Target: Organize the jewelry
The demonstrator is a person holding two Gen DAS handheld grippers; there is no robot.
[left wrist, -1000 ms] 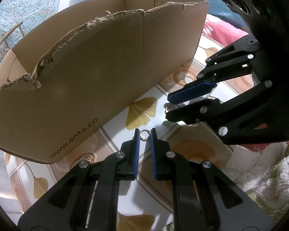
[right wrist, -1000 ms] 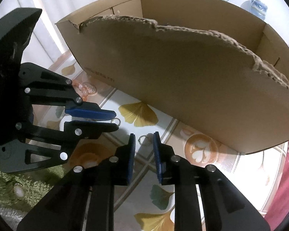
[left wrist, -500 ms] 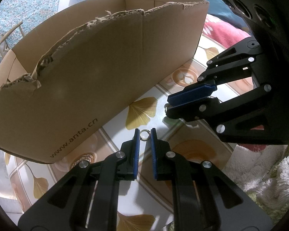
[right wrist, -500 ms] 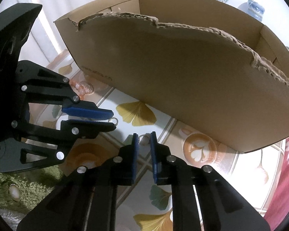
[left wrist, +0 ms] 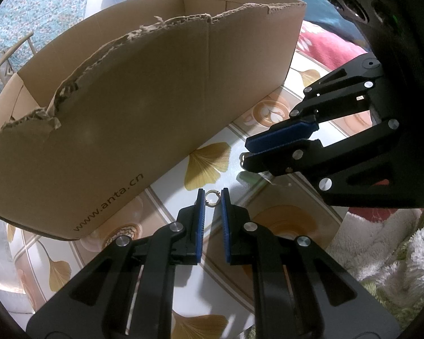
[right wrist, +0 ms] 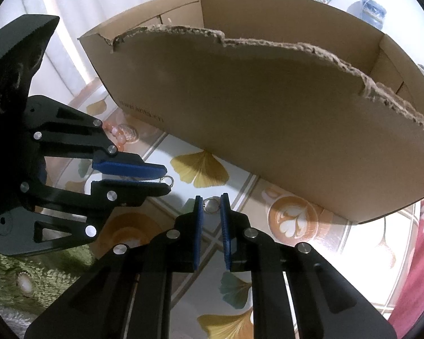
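A small silver ring [left wrist: 212, 197] sits pinched between the tips of my left gripper [left wrist: 212, 201], just above the patterned tablecloth; it also shows in the right wrist view [right wrist: 168, 180]. A second silver ring [right wrist: 210, 205] is pinched between the tips of my right gripper [right wrist: 211, 207]; it shows at that gripper's tip in the left wrist view [left wrist: 243, 159]. The open cardboard box [left wrist: 144, 90] stands right behind both grippers, its torn front wall [right wrist: 268, 107] facing me. Both grippers hover close together in front of the box.
A pink bead bracelet [right wrist: 116, 135] lies on the tablecloth near the box's left corner, partly behind the left gripper. Fluffy green-white fabric [left wrist: 395, 254] lies on the near side. A red cloth [left wrist: 328, 48] lies to the right of the box.
My right gripper has narrowed from open onto the second ring and moved slightly. My left gripper has stayed shut on its ring.
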